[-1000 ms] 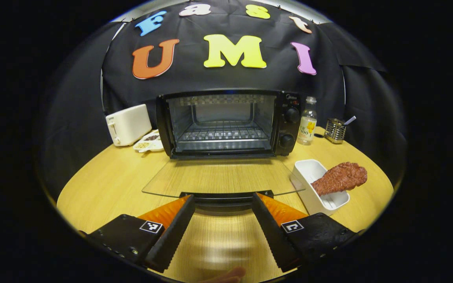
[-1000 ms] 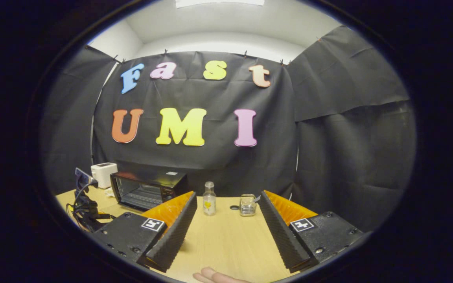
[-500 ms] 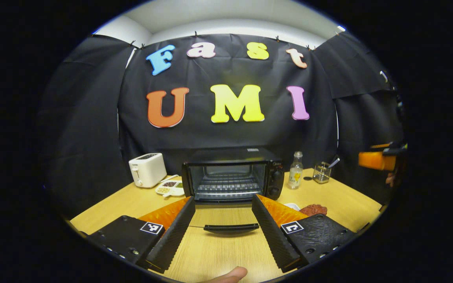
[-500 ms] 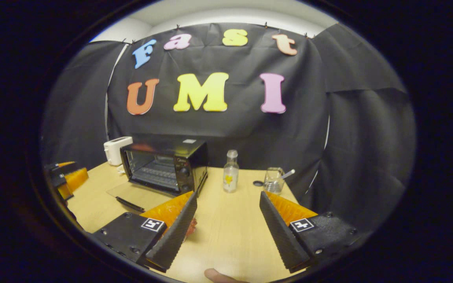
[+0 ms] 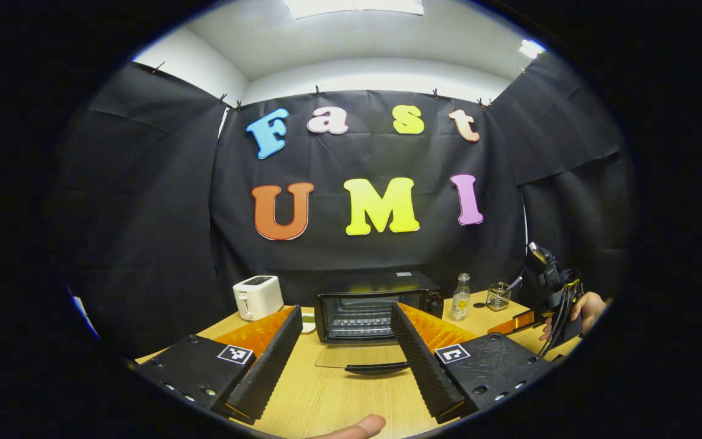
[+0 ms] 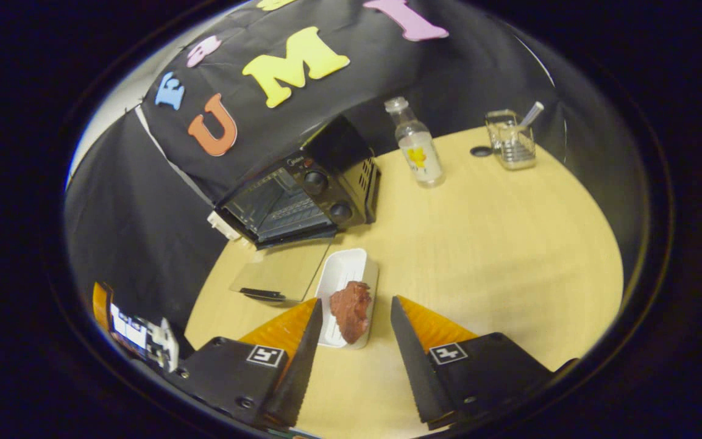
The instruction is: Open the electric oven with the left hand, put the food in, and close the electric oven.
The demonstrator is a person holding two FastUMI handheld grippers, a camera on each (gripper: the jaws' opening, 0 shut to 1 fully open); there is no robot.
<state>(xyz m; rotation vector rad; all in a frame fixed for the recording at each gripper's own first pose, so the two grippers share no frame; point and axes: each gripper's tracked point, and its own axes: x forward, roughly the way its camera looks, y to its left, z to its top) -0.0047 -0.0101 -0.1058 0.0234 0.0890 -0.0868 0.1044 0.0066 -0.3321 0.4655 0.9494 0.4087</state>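
Black cloth walls ring a round wooden table (image 6: 509,244) under a white ceiling with a light panel. No writing on the items is sharp enough to read. From the left gripper view, left to right: a toaster (image 5: 258,297), the oven (image 5: 372,308) with its glass door (image 5: 357,356) lying flat open, a bottle (image 5: 460,297), a wire holder (image 5: 498,296), then a hand (image 5: 582,308) gripping the right gripper. The left gripper (image 5: 346,360) hangs spread wide, empty, well back from the door handle. In the right gripper view, the right gripper (image 6: 351,360) is spread and empty, tilted down over the food (image 6: 351,310), which lies in a white tray (image 6: 342,271) beside the door.
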